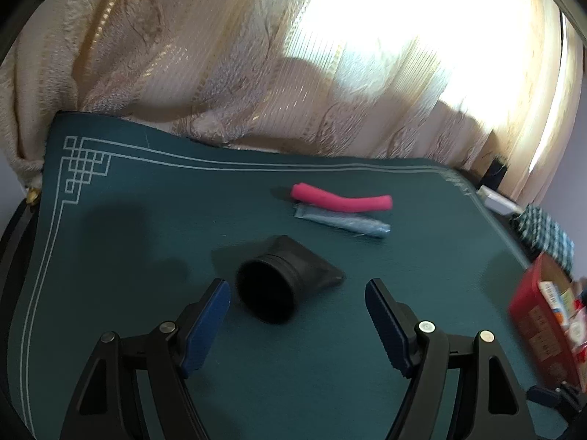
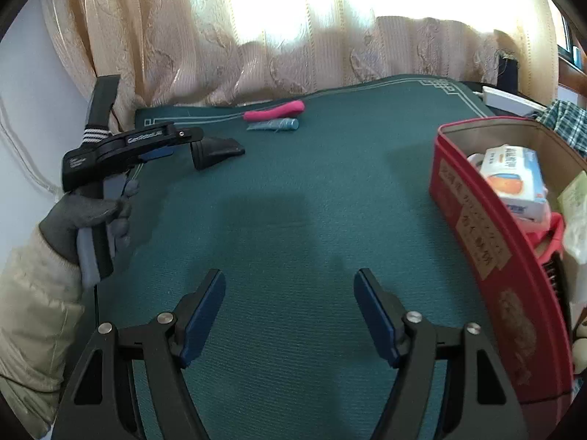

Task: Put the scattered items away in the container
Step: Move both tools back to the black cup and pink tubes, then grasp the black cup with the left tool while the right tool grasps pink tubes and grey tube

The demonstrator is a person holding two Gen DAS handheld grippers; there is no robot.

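Three loose items lie on a dark green mat (image 2: 293, 220) with a pale line border, backed by a cream curtain (image 2: 183, 55) lit from behind. A black nozzle (image 1: 282, 280), round at one end and flattened at the other, lies on its side toward the mat's left edge, with its round opening facing the left gripper (image 1: 297, 302). That gripper is spread wide, released and holding nothing; its blue pads (image 1: 207, 311) flank the nozzle's round end without clearly touching it. In the right wrist view the same gripper (image 2: 165, 152) is seen from the side, held by a hand in a grey glove (image 2: 88, 220) with a cream sleeve, its tips right at the nozzle (image 2: 216, 152).

Beyond the nozzle, near the mat's far edge, a pink foam roller (image 1: 341, 200) lies lengthwise, slightly curved. Just beside it, on its near side and parallel, lies a pale blue tube (image 1: 341, 222); whether the two touch is unclear.

A red container (image 2: 488, 249) with a tan inner wall stands at the mat's right edge. Inside it sit a white and blue carton (image 2: 513, 179) with an orange picture, a red item and some pale wrapping.

The right gripper (image 2: 290, 310) hangs over bare mat near the front edge, left of the container, its fingers wide apart and holding nothing.
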